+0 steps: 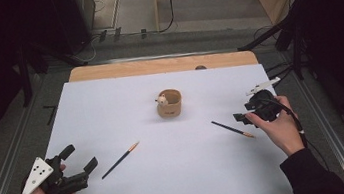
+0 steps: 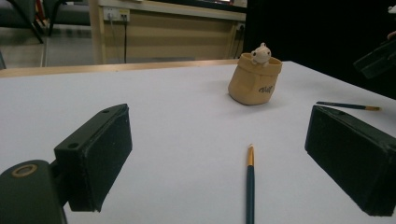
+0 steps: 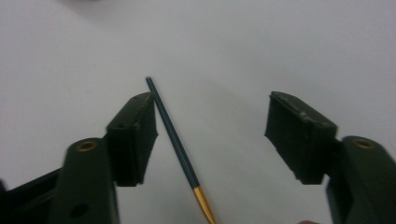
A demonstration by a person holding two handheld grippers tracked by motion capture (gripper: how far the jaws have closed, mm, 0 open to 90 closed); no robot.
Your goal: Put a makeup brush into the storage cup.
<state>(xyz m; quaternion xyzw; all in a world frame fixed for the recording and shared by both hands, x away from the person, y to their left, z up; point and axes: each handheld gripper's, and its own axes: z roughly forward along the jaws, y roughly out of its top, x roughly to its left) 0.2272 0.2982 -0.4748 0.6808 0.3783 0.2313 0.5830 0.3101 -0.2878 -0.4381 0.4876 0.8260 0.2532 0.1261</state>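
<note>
A dark chopstick with a gold tip (image 3: 175, 140) is lying flat on the white table (image 1: 180, 176), sitting between the half-open jaws of my right gripper (image 1: 248, 115) and just beside one pad; nothing is gripped. At ten o'clock from it, mid-table, a tan pouch-like cup (image 1: 169, 105) is standing upright, holding a small pale figure (image 1: 161, 99). A second chopstick (image 1: 120, 160) is lying at eight o'clock from the cup. My left gripper (image 1: 78, 158) is hovering wide apart, holding nothing, that chopstick just ahead.
</note>
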